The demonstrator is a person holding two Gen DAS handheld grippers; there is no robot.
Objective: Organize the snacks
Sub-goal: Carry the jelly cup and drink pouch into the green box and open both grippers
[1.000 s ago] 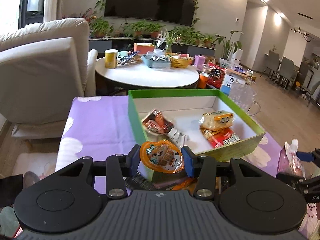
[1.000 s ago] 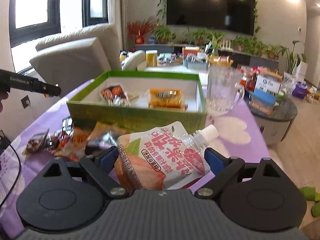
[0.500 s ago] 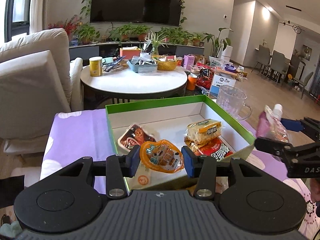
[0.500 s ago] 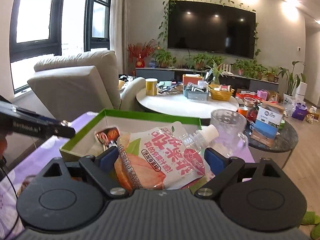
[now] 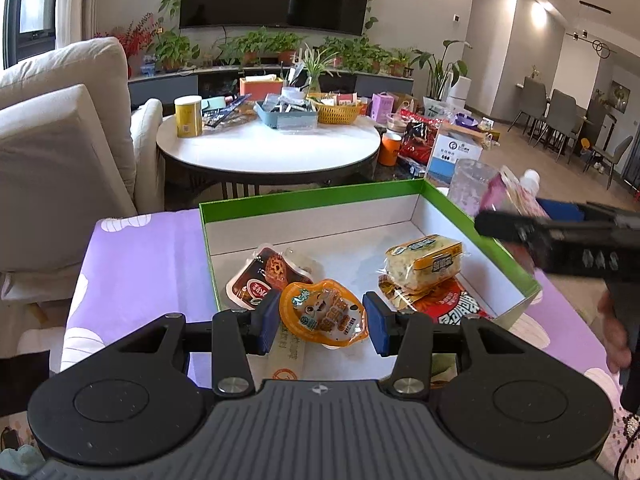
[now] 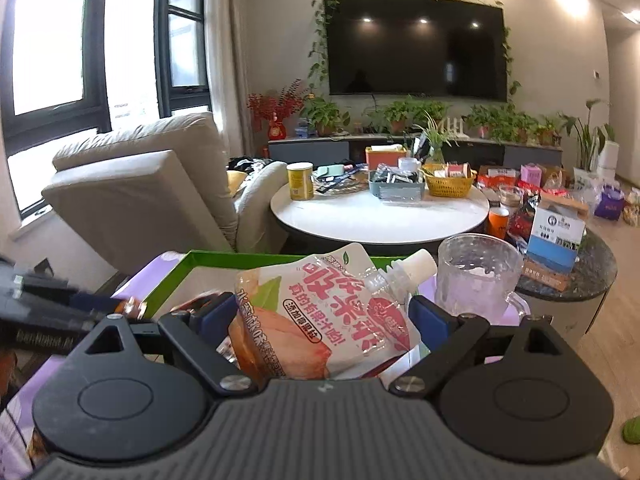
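Left gripper (image 5: 323, 321) is clamped on an orange snack pack (image 5: 323, 315), held over the near edge of the green box (image 5: 312, 200) on the purple tablecloth (image 5: 148, 264). Right gripper (image 6: 320, 316) is clamped on a pink drink pouch (image 6: 320, 320), at the box's right side near the glass mug (image 6: 476, 276). Inside the box lie a brown packet (image 5: 260, 280), a yellow cake pack (image 5: 424, 260) and a red packet (image 5: 456, 304).

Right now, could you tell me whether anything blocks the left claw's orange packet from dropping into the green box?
Nothing visible does: the orange packet hangs in the left claw above bare floor at the green box's near edge.
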